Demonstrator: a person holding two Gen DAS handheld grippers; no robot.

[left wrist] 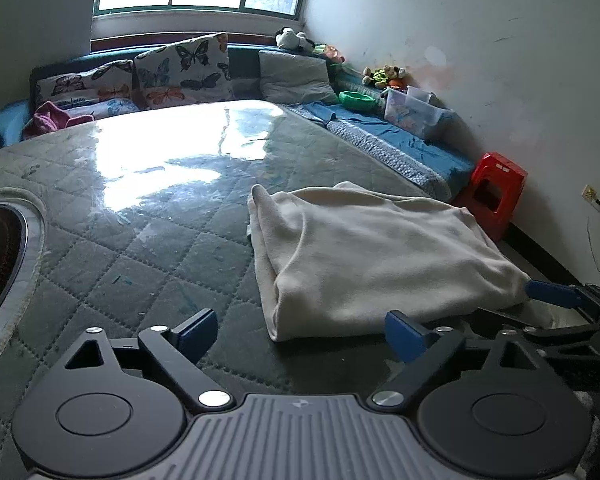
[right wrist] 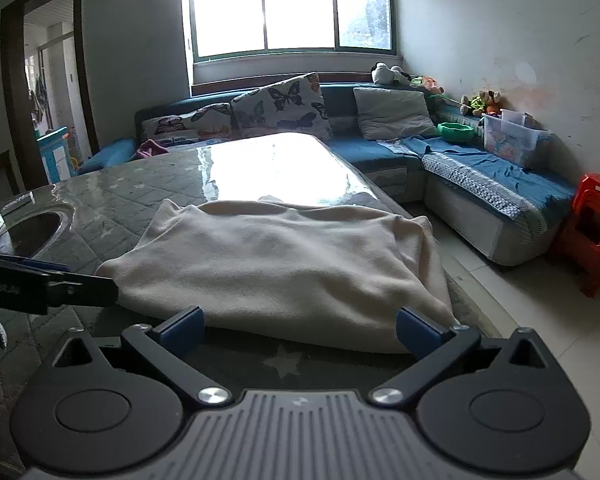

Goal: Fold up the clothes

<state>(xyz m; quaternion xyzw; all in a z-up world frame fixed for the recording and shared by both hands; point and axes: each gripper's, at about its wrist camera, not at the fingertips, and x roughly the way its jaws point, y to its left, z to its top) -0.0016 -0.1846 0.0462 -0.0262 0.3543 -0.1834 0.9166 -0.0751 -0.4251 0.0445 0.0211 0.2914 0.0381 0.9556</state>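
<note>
- Counter [left wrist: 148, 216]: quilted dark cover under a glossy sheet.
- Cream garment [right wrist: 276, 268]: folded, lying flat near the counter's front right edge.
- Left claw [left wrist: 300, 334]: jaws spread wide, empty, just short of the garment.
- Right claw [right wrist: 300, 330]: jaws spread wide, empty, at the garment's near edge.

garment [right wrist: 276, 256]: soft matt fleecy cloth | table [left wrist: 140, 240]: quilted fabric under glossy clear film

Cream garment [right wrist: 276, 264] on a dark green quilted counter [left wrist: 140, 248] with pale stars. Claws are black with blue pads [left wrist: 198, 330]. Butterfly-print pillows [right wrist: 280, 104], blue sofa [right wrist: 500, 176], red stool [left wrist: 496, 188] behind.
</note>
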